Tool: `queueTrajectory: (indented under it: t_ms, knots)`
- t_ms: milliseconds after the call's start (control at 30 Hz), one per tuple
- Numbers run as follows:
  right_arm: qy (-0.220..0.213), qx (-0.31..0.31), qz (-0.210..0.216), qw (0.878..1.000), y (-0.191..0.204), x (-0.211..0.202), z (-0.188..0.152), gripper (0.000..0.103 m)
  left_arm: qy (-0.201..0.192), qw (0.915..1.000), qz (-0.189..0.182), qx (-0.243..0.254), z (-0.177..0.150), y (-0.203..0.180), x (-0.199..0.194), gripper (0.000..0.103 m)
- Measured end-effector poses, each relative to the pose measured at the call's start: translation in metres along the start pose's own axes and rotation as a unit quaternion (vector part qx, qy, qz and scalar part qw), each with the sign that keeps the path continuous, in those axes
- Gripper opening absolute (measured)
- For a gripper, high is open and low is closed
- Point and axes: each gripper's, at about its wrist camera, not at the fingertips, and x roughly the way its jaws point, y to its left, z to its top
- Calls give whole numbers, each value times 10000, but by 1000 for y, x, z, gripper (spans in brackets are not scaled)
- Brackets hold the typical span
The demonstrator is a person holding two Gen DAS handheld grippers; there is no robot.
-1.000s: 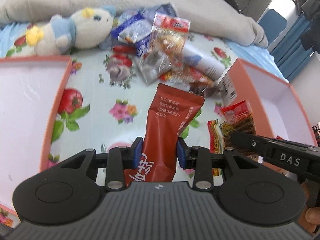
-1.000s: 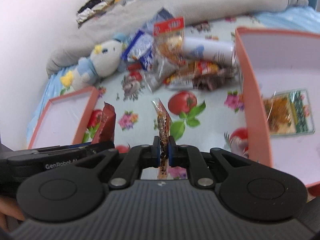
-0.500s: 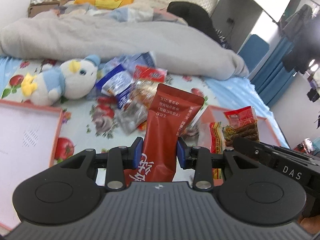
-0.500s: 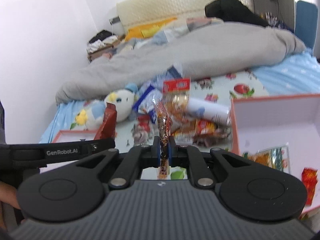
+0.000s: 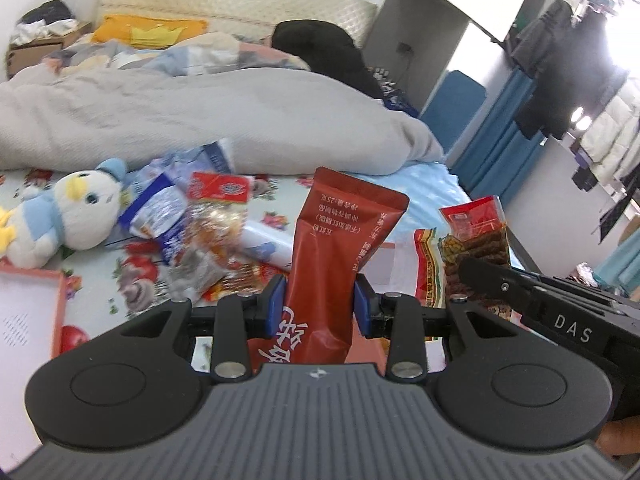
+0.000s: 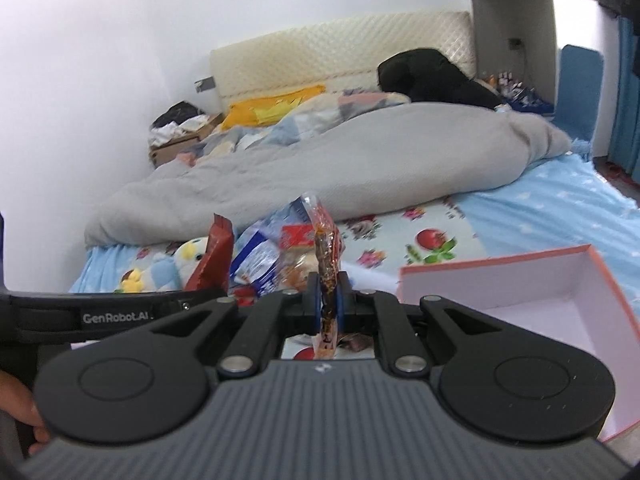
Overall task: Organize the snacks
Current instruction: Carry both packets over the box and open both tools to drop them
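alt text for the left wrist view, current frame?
The left gripper clamps a dark red snack pouch upright above a floral bedsheet. Behind it lie loose snack packets, a plush duck and a grey duvet; the right gripper holds another packet.

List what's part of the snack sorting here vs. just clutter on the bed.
Job:
- red pouch, shut in the left gripper
- clear snack packet, shut in the right gripper
- snack pile on the sheet
- pink boxes: one at left, one at right

Lying about:
- plush toy
- grey duvet
- yellow pillow
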Motion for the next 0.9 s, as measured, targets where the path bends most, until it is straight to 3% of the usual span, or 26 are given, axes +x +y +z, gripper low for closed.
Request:
queueTrajectory:
  t_ms: [367,900]
  knots:
    - [104,302,-530,9981,-58,-1,-7,11,443,9977,-468,212,3,-56,55,41]
    - [993,910,-849,9872,-141,55,-48,11,1437,9868,-509,538,-15,-99,186,41]
